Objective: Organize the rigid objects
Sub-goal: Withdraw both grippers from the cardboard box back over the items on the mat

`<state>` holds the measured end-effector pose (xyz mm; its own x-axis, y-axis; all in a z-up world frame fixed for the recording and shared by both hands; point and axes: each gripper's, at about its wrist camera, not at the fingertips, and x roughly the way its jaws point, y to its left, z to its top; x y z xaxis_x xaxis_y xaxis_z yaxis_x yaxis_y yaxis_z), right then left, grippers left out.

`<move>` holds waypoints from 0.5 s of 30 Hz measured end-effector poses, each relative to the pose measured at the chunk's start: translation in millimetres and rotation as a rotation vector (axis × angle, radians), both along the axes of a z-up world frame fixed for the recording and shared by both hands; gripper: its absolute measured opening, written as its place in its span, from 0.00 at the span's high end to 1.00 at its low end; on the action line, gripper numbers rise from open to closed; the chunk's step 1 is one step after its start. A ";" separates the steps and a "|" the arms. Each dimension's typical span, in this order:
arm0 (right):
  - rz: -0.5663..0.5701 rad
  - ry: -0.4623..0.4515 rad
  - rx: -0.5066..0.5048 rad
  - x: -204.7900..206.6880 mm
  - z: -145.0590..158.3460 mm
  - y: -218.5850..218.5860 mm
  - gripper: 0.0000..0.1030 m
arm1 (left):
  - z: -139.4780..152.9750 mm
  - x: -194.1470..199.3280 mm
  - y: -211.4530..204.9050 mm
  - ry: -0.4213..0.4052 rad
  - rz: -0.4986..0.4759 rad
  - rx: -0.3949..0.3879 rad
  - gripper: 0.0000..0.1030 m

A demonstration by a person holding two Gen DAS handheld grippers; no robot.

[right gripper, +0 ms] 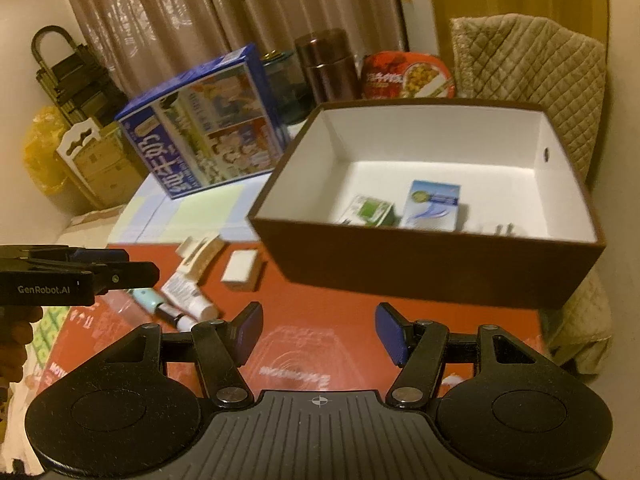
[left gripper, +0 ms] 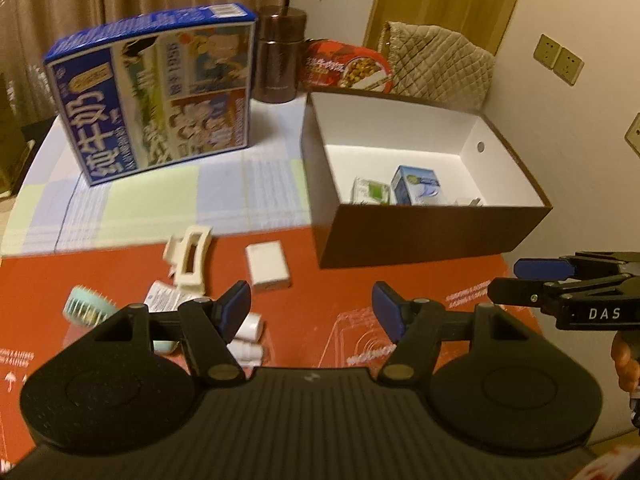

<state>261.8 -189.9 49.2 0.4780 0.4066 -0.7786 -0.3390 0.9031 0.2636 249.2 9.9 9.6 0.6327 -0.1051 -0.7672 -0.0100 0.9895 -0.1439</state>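
A brown cardboard box (left gripper: 436, 236) with smooth white inner walls stands open on the counter (left gripper: 320, 312), already holding a blue-and-white carton (left gripper: 416, 186), a green-and-white packet (left gripper: 370, 191) and a small pale item, so the sorting looks partly done. Left of the box lie the rigid pieces not yet stowed: a cream hair claw (left gripper: 188, 260), a white rectangular block (left gripper: 267, 266), a ribbed teal comb (left gripper: 86, 308) and small tubes (left gripper: 248, 336). Both the left hand-held gripper (left gripper: 312, 308) and the right hand-held gripper (right gripper: 318, 334) hover empty, jaws apart; the next move likely calls for lowering one over the block nearest the box.
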 end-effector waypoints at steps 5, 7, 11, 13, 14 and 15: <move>0.026 0.026 0.023 -8.6 -5.8 15.8 0.42 | -2.5 -16.3 12.8 0.010 0.028 -0.010 0.38; 0.039 0.035 0.029 -11.8 -8.5 23.1 0.42 | -4.0 -22.4 17.1 0.011 0.040 -0.014 0.38; 0.064 0.053 0.041 -18.2 -14.0 37.0 0.42 | -8.4 -35.0 26.6 0.017 0.069 -0.013 0.38; 0.076 0.062 0.047 -20.5 -17.1 43.9 0.42 | -11.4 -41.1 32.6 0.027 0.087 -0.013 0.38; 0.085 0.068 0.048 -21.7 -19.0 48.0 0.42 | -13.4 -43.8 35.5 0.033 0.096 -0.013 0.38; 0.094 0.073 0.047 -23.0 -20.9 51.6 0.42 | -15.5 -46.8 39.1 0.041 0.107 -0.013 0.38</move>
<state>238.8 -138.3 28.3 0.3790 0.4840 -0.7887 -0.3996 0.8544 0.3322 202.4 48.9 -5.9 0.6093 -0.0484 -0.7914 -0.1220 0.9805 -0.1539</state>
